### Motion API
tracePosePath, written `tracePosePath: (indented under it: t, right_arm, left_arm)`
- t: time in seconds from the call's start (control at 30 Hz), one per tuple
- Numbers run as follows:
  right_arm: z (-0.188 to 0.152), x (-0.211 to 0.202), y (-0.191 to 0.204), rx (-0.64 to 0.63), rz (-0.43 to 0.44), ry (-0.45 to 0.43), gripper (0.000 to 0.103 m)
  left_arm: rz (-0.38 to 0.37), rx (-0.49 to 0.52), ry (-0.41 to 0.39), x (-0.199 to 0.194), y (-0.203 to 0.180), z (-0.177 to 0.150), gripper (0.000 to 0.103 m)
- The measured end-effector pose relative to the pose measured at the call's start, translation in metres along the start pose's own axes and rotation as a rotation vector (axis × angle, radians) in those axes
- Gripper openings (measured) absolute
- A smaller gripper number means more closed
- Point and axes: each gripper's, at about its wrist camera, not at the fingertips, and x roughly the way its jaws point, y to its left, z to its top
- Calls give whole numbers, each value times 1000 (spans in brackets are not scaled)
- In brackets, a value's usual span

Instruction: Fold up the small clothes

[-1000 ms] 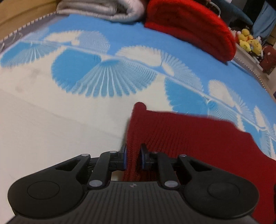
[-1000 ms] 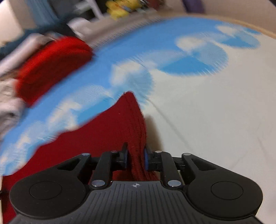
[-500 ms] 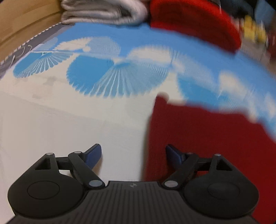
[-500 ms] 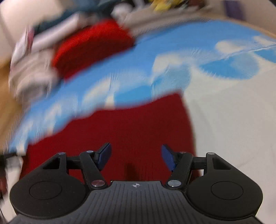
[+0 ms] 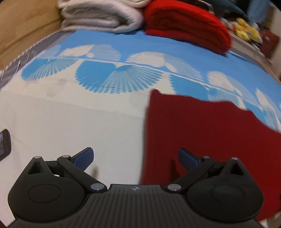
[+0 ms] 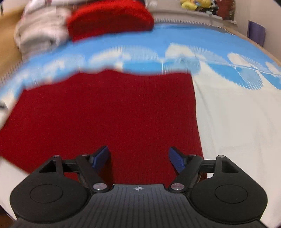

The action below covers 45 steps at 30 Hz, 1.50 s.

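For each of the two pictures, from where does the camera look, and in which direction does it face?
Left wrist view: sits on the left gripper, faces forward and down over the bedspread and the left edge of the dark red knit; its jaws have just been opening and hold nothing.
Right wrist view: sits on the right gripper, faces forward and down onto the dark red knit; its jaws have just been opening, cloth below but not pinched.
Shared: the knit, the bedspread, the folded bright red cloth and pale cloth at the far edge.

dark red knit (image 6: 114, 112): 1 | red folded pile (image 5: 186, 24): 1 | grey-white folded pile (image 5: 98, 15): 1
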Motion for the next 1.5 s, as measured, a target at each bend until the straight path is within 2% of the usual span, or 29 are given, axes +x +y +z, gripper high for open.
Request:
tracePosePath:
  t: [0.1,0.17,0.3,0.37,0.47,0.53,0.6,0.7,0.87,0.97,1.07,1.13,1.33,1.5]
  right_arm:
    - [-6,2,18,-113,-71,-30,81]
    - [-6,-9,15,-46,-77,-59,81]
    - [-12,-38,3,147,-20,-153,85]
    - [-15,-34,4,165,-34,-123,85]
    - [-18,-6,16,63,-93,10,85]
    - [-19,1,29,-13,-130,11,87]
    - [-17,-4,33,-36,-115,-9,88]
    - [-9,-14,20,47,-49,-57,88]
    - [-11,-47,-1,202,-67,-195,89]
    - [-31,-71,-4,336,12,-243,91]
    - [-52,-88,0,387,87,-266,92]
    - [-65,-96,11,380,103,-278,92]
    - [-98,-112,46,254,114,-298,92]
    - [-115,-120,48,264,102,-278,92]
  left_arm:
    - [23,127,25,0,-15,-18,102]
    - [57,158,48,0,-16,-31,102]
    - [16,124,8,-27,-6,-54,103]
    - [-1,157,22,-26,-8,-63,103]
    - [16,226,81,-2,-14,-69,103]
    - [-10,183,138,14,-7,-67,103]
    - [-37,137,159,15,-1,-64,103]
    - [-50,137,134,5,3,-62,103]
    - [-15,147,61,-30,4,-72,103]
    - [-6,112,18,-54,0,-91,103]
    - [-65,43,35,-71,-1,-116,103]
    - [-83,17,50,-78,-2,-132,103]
    - [-36,13,28,-103,-9,-173,103]
    - [-9,30,4,-117,-14,-193,103]
